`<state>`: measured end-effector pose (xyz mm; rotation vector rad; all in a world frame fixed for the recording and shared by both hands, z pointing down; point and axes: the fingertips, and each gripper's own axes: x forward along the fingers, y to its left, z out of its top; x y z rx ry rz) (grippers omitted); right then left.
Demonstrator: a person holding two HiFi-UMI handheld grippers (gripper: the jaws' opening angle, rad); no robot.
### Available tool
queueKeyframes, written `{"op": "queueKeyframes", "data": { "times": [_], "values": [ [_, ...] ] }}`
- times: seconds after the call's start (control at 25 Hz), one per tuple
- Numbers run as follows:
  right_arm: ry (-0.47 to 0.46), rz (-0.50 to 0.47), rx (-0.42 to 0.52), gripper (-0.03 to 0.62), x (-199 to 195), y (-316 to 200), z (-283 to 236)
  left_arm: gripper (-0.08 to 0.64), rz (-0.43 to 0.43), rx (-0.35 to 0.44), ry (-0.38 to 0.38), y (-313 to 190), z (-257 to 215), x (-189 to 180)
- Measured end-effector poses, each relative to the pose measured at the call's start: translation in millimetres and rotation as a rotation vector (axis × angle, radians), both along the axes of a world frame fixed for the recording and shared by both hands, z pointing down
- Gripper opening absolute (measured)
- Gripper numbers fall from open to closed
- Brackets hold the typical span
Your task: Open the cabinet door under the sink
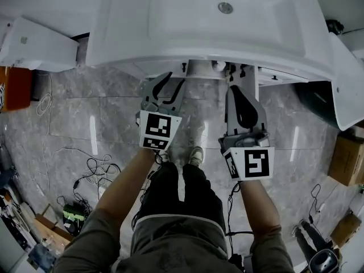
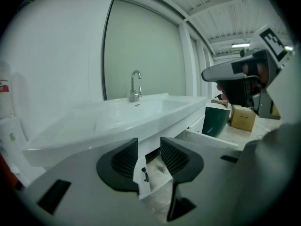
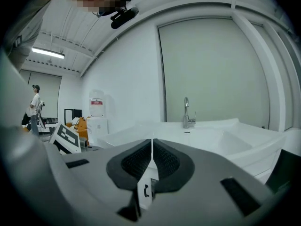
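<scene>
The white sink [image 1: 187, 16] fills the top of the head view, and its faucet [image 2: 135, 86] shows in both gripper views. Under its front edge sits the white cabinet [image 1: 205, 70]. A narrow white door edge with a small dark handle [image 2: 145, 174] stands in the gap of my left gripper [image 2: 149, 147], which is open and touches nothing. The same handle [image 3: 146, 190] shows just below my right gripper [image 3: 152, 147], whose pads meet with nothing between them. In the head view the left gripper [image 1: 168, 87] and right gripper [image 1: 242, 75] point side by side at the cabinet.
A dark green bin [image 1: 315, 104] stands right of the sink, with cardboard boxes [image 1: 345, 158] beyond it. Cables [image 1: 96, 166] lie on the marble floor at the left. A water dispenser [image 3: 96, 112] and a distant person [image 3: 35, 107] are off to the left.
</scene>
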<state>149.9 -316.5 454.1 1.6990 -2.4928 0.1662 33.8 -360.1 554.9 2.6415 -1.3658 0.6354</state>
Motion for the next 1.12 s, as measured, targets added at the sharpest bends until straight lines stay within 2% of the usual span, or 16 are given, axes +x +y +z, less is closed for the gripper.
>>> {"op": "queueKeyframes", "data": {
  "times": [0.12, 0.36, 0.64, 0.96, 1.12],
  "values": [
    [-0.018, 0.013, -0.024, 0.032, 0.6, -7.1, 26.7, 0.141, -0.032, -0.035, -0.021, -11.6, 38.1, 0.1],
    [-0.031, 0.019, -0.09, 0.032, -0.1, -12.0, 82.9, 0.141, -0.077, -0.114, -0.007, -38.4, 100.2, -6.9],
    [-0.044, 0.022, -0.137, 0.032, 0.1, -14.3, 133.4, 0.141, -0.123, -0.194, -0.004, -57.5, 175.1, 6.0],
    [-0.051, 0.052, -0.161, 0.032, 8.9, -16.4, 178.8, 0.141, -0.123, -0.207, -0.041, -78.1, 236.4, 12.9],
    [-0.066, 0.074, -0.183, 0.032, 16.2, -15.9, 199.9, 0.141, -0.13, -0.209, 0.002, -88.2, 249.9, 15.2]
  ]
}}
